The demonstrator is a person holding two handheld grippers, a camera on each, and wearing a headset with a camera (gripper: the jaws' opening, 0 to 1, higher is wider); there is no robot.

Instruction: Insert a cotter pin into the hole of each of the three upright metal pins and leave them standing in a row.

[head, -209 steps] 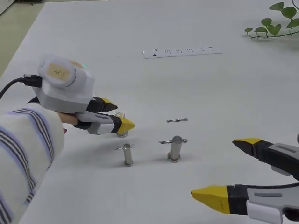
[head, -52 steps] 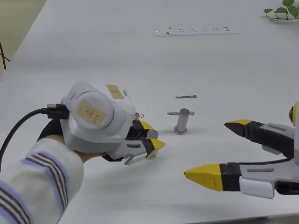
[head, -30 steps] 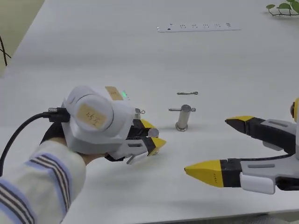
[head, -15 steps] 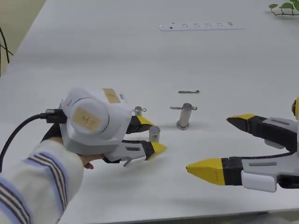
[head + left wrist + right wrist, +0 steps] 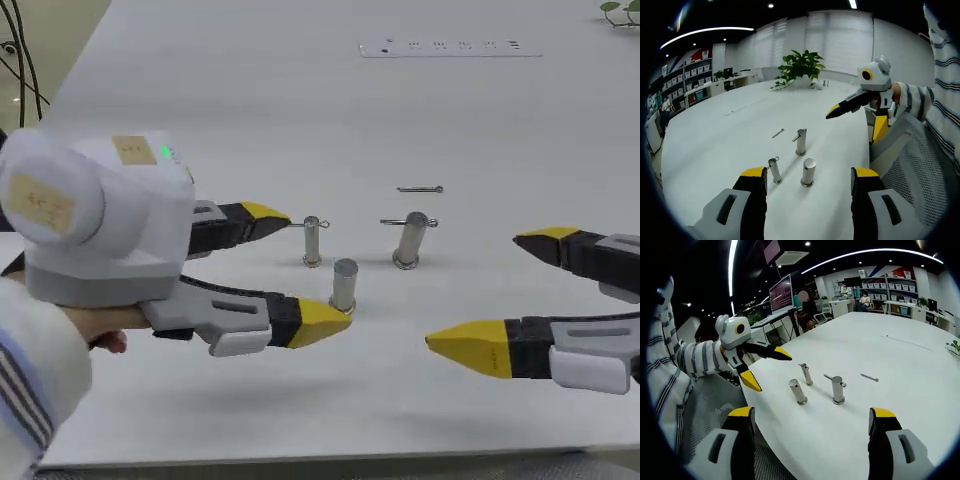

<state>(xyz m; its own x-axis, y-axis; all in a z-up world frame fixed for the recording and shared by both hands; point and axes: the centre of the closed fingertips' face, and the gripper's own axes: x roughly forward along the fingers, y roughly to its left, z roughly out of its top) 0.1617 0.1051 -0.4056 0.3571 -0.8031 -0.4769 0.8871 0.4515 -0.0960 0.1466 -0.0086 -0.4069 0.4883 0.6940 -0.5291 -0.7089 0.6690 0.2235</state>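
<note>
At 9 o'clock, left gripper (image 5: 315,267), fingers (image 5: 250,318) spread wide, grasping nothing, aimed toward 3 o'clock; bare pin (image 5: 344,284) just ahead between the tips, untouched. At 4 o'clock, right gripper (image 5: 472,291), fingers (image 5: 500,350) also released, aimed toward 9 o'clock, well apart from the pins. On the bench (image 5: 200,100), three pins upright, long axes vertical. At 11 o'clock of the bare pin, left pin (image 5: 313,241), cotter (image 5: 322,224) through its top along 9–3. At 2 o'clock, right pin (image 5: 410,240), cotter (image 5: 390,221) likewise crosswise. At 12 o'clock of the right pin, loose cotter (image 5: 420,189) flat, along 9–3.
</note>
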